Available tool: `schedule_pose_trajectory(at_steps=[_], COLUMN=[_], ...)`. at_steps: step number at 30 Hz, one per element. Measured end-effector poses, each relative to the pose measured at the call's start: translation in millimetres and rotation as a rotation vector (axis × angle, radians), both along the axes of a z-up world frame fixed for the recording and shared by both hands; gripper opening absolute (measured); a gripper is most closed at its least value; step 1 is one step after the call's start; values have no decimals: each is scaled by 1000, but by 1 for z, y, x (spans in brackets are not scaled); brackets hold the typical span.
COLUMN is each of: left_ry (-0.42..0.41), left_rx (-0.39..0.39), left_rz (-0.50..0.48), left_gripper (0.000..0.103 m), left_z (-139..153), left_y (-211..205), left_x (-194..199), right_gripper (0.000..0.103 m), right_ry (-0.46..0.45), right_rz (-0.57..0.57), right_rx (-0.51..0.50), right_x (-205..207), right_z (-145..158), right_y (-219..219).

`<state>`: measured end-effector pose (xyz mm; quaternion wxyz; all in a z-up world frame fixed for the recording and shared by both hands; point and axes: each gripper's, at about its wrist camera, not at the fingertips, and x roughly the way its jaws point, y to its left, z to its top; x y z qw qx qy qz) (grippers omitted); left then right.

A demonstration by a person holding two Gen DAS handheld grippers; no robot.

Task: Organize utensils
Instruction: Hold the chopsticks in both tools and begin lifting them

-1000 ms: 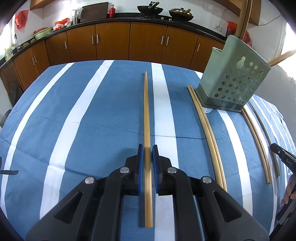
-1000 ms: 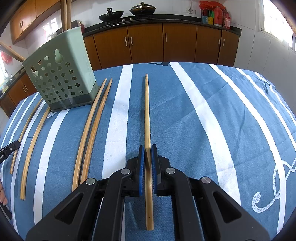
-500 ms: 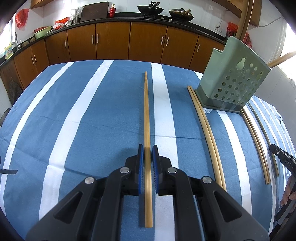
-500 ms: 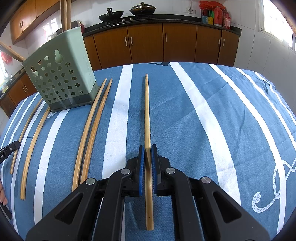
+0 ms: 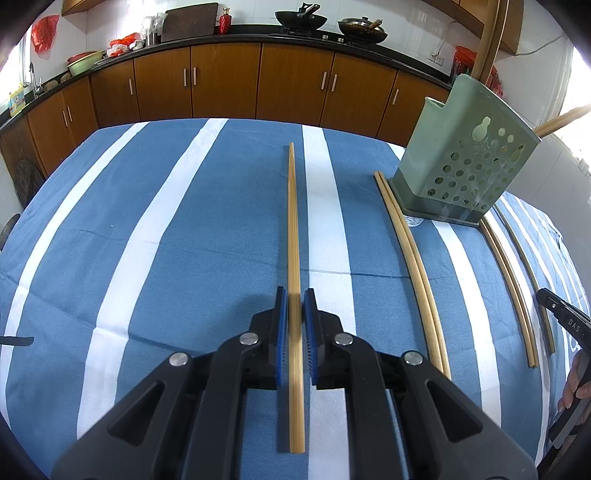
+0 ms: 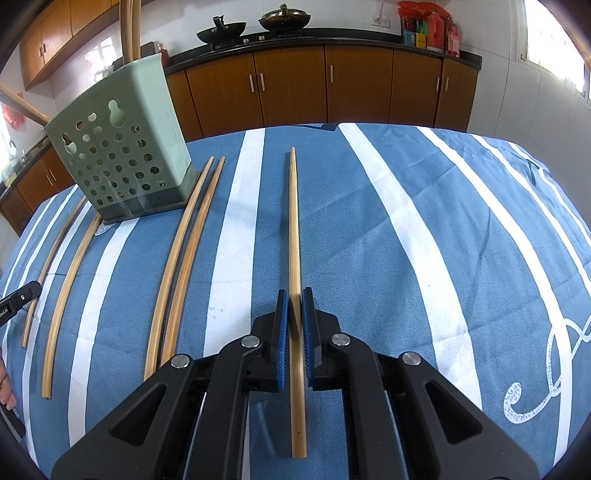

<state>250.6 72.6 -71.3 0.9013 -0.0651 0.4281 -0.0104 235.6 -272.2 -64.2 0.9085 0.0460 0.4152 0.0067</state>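
1. Nothing has visibly moved since a second ago: both claws sit where they were, each narrowed around a chopstick, and every stick on the cloth lies as it did.
2. Left gripper [image 5: 294, 299] has its blue pads close on either side of the left chopstick [image 5: 292, 221], which lies flat on the striped tablecloth [image 5: 184, 240], well left of the green utensil holder [image 5: 461, 173]. A sliver of gap shows beside the pads, so I cannot say for certain whether they pinch it yet.
3. Right gripper [image 6: 294, 299] straddles the right chopstick [image 6: 293, 221] the same way, right of the holder [image 6: 118, 162], and its grip looks equally unsettled.
4. Handling, as I judge it: bamboo, light, stiff, smooth and thin, so it may roll or pivot between the pads.
5. Taking hold near the thick end suits dropping the tip into the holder, where other sticks [image 6: 129, 29] already stand.
6. Loose chopstick pairs [image 5: 413, 251] lie just beside the holder.
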Motion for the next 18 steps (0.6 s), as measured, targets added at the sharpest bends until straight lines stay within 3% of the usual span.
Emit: schedule_pose_trajectory(at_steps=[18], left_ry=[5], left_rx=[80], left_rz=[-26], left_gripper=[8], left_z=[7], left_y=[-6], left_x=[-19], right_gripper=[8], right_ry=[-36], right_rz=[4], right_rx=[17], right_x=[-16], right_z=[8], right_y=[-4])
